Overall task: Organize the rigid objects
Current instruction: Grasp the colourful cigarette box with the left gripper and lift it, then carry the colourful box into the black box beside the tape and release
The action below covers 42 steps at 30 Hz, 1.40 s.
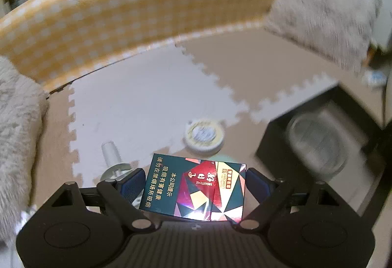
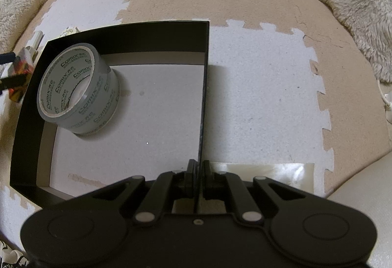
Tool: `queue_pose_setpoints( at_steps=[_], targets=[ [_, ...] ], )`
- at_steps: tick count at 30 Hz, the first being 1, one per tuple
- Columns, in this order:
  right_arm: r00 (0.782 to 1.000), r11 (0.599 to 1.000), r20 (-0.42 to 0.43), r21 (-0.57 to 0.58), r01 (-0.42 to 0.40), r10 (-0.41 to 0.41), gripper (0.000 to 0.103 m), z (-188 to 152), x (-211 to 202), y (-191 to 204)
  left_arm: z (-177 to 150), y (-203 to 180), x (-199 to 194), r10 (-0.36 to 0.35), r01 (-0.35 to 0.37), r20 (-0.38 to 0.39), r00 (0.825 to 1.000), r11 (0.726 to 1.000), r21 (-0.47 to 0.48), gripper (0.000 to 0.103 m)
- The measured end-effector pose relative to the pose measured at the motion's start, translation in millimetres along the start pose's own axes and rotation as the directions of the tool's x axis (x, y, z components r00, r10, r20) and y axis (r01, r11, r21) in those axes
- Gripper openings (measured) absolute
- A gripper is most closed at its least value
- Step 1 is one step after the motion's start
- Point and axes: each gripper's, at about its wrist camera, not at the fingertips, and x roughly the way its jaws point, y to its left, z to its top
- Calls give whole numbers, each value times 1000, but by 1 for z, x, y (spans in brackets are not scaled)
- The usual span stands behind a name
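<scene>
Left wrist view: furry grey cushion [image 1: 17, 126] at far left. Clear plastic plug [image 1: 111, 157] lying on the foam mat [image 1: 137, 101]. Then left gripper [image 1: 193, 184] clamped on a cigarette pack [image 1: 193, 189], dark green with red and gold facets and Chinese print, held above the mat and tilted slightly. Round cream tin [image 1: 204, 137] just beyond. Blurred black box [image 1: 269, 143] at right, tape roll [image 1: 318, 140] inside.

Right wrist view: pack [image 2: 20, 72] at far left, outside the box [image 2: 152, 42]. Grey "Comix" tape roll [image 2: 78, 89] leaning in the box's far-left corner. Right gripper [image 2: 199, 177] pinched shut on the box's right wall, low and level.
</scene>
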Motion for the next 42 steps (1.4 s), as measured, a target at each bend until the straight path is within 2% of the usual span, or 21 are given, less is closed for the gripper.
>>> queue_pose_setpoints(
  at_steps=[1,3,4,6,8,11,12,14,16,19,22,29,33,35,38,42],
  targets=[
    [1000,1000,0,1,-1,1,5,0,0,0,2,-5,-5,-6,6,3,1000,1000,-28,88],
    [1000,1000,0,2,-1,1,5,0,0,0,7,-16,-16,-39,38,-1,999,994,-104,63],
    [1000,1000,1,2,-1,1,5,0,0,0,9,-22,-20,-60,56,-20,998,987,-151,57],
    [1000,1000,0,3,-2,2,5,0,0,0,12,-31,-29,-125,114,-30,992,961,-252,57],
    [1000,1000,0,3,-3,3,5,0,0,0,13,-44,-37,-162,149,-25,986,951,-270,58],
    [1000,1000,1,2,-2,2,5,0,0,0,12,-55,-43,-93,86,-15,996,960,-267,61],
    [1000,1000,2,2,-2,2,5,0,0,0,11,-56,-43,-60,55,-10,998,964,-260,66],
    [1000,1000,2,2,-1,1,5,0,0,0,9,-53,-40,9,-10,-6,1000,972,-234,94],
    [1000,1000,2,1,-1,1,5,0,0,0,7,-50,-38,39,-37,8,999,984,-176,97],
    [1000,1000,2,1,-1,1,5,0,0,0,2,-48,-25,59,-59,-12,998,997,-44,99],
    [1000,1000,2,-1,0,0,5,0,0,0,-6,-49,-10,51,-49,-50,997,998,36,99],
    [1000,1000,1,0,-2,2,5,0,0,0,-25,-62,16,20,-1,-95,995,980,197,101],
    [1000,1000,1,0,-2,2,5,0,0,0,-27,-59,24,5,9,-72,997,979,202,101],
    [1000,1000,1,0,-2,2,5,0,0,0,-26,-54,25,31,-21,-57,998,986,167,100],
    [1000,1000,2,2,-4,4,5,0,0,0,-26,-48,29,-17,29,-85,996,988,150,90],
    [1000,1000,2,1,-4,4,5,0,0,0,-26,-45,28,-4,19,-98,995,987,158,90]
  ],
)
